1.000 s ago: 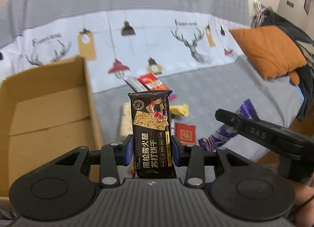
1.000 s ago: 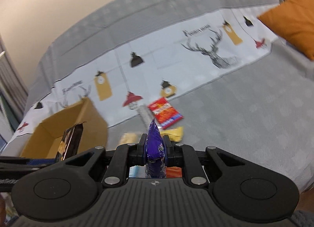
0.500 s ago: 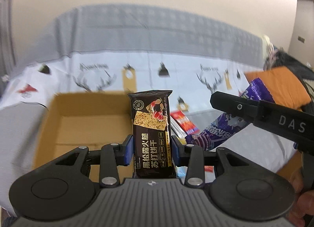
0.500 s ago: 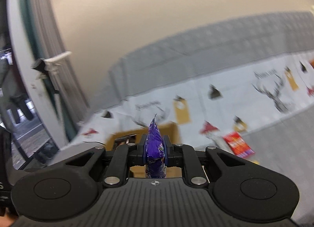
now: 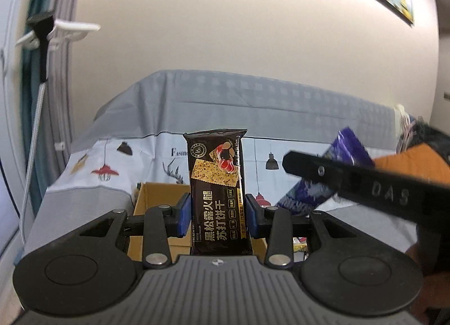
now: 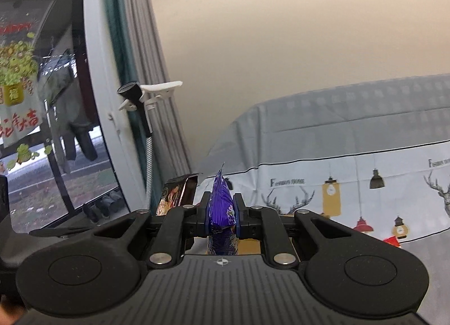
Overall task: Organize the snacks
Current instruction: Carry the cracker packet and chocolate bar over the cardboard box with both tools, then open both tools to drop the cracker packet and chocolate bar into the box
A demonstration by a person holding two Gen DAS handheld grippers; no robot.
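My left gripper [image 5: 217, 212] is shut on a black cracker packet [image 5: 216, 184] held upright, above the near side of an open cardboard box [image 5: 157, 195]. My right gripper [image 6: 222, 216] is shut on a purple snack bag [image 6: 221, 209] held edge-on. The purple bag also shows in the left wrist view [image 5: 332, 173], to the right of the cracker packet. The cracker packet shows in the right wrist view [image 6: 175, 194], just left of the purple bag. The box is mostly hidden behind both grippers.
The box sits on a bed with a grey and white printed cover [image 5: 281, 116]. A few snack packets [image 5: 299, 244] lie on the bed by the box. An orange pillow [image 5: 416, 161] is at the right. A window and curtain [image 6: 118, 71] are at the left.
Both grippers have swung left and tilted upward with their snacks. The box has dropped low in both views and the wall and window have come into sight.
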